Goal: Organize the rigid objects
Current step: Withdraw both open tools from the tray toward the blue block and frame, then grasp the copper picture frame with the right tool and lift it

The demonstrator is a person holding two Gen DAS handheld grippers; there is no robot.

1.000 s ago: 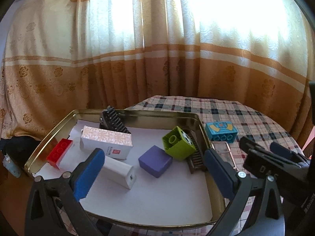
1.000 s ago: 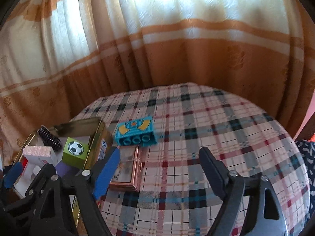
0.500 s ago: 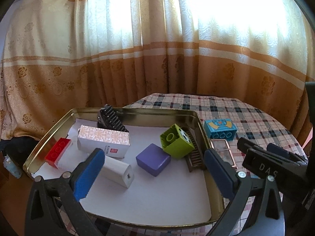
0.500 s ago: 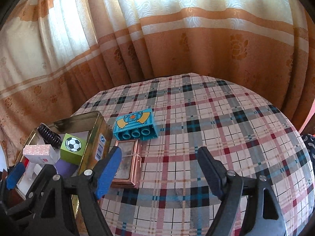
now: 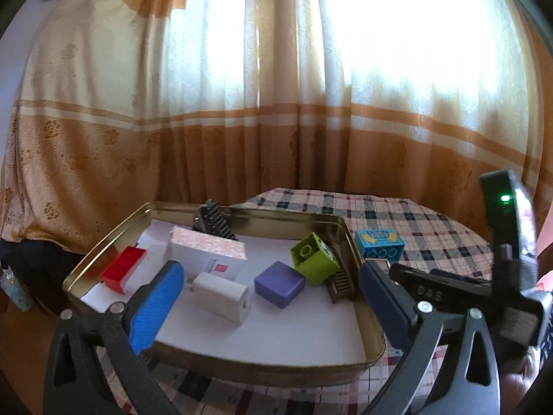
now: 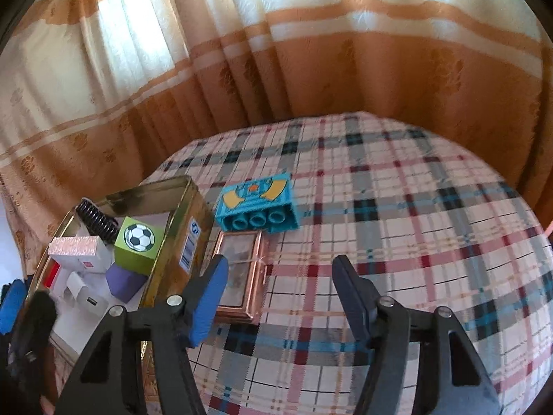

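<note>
- Hovering above the near rim of the gold metal tin [image 5: 349,228], the left gripper [image 5: 266,301] has its blue-padded fingers spread wide apart, holding nothing.
- The tin is a shallow rounded rectangle with shiny walls, lined with white paper; a printed label sits on its outer side wall, unreadable.
- Inside lie a red studded brick [image 5: 122,268], a white box with a pink textured top [image 5: 207,250] bearing a small red square logo, a smooth white charger block [image 5: 221,292], a matte purple cube [image 5: 280,283], a lime green brick [image 6: 138,245] with a football sticker, and a black ribbed comb-like piece [image 5: 216,223] leaning on the far wall.
- The right gripper [image 6: 280,297] is likewise spread open and empty over the plaid tablecloth [image 6: 397,242].
- Outside the tin, just beside it, lie a turquoise three-hole brick [image 6: 257,207] with orange markings and a flat copper-framed panel [image 6: 240,271].
- "DAS" is embossed on one black arm.
</note>
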